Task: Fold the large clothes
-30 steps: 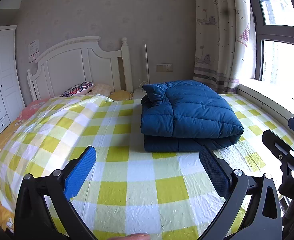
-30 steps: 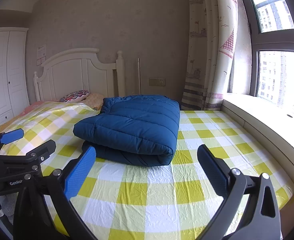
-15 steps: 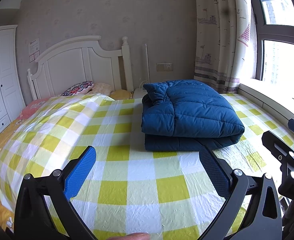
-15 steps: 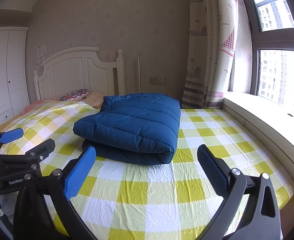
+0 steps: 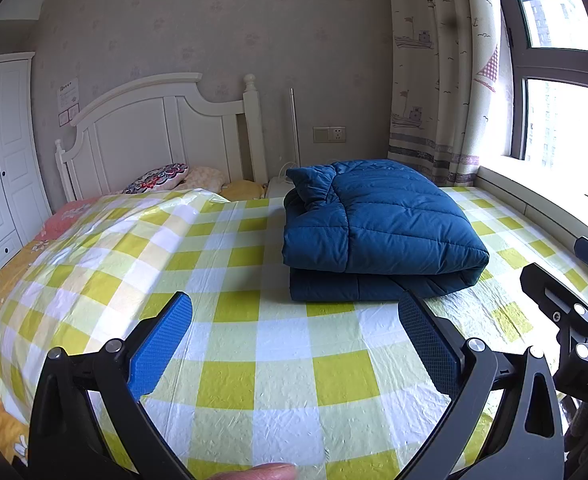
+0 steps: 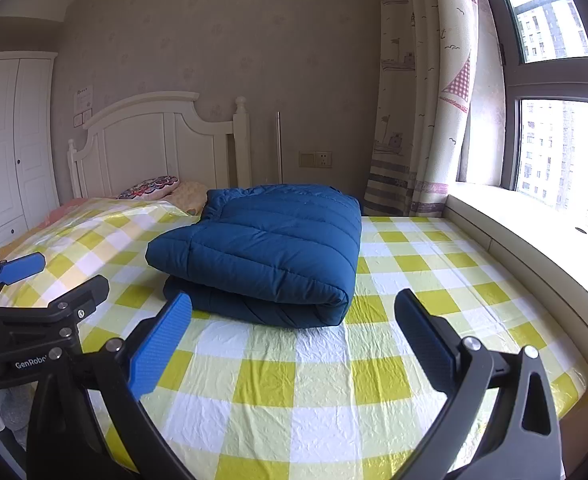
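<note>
Yellow-checked bed sheet [image 5: 286, 384] carries the folded blue down jacket [image 5: 378, 224], unmoved toward the headboard edge; both left gripper [image 5: 294, 332] and right gripper [image 6: 294, 332] hang released, unchanged, folding apparently complete.

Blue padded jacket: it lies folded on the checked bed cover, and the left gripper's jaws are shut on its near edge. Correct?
Not quite. The blue padded jacket does lie folded on the checked bed cover, but the left wrist view shows the left gripper with jaws open, short of it.
</note>
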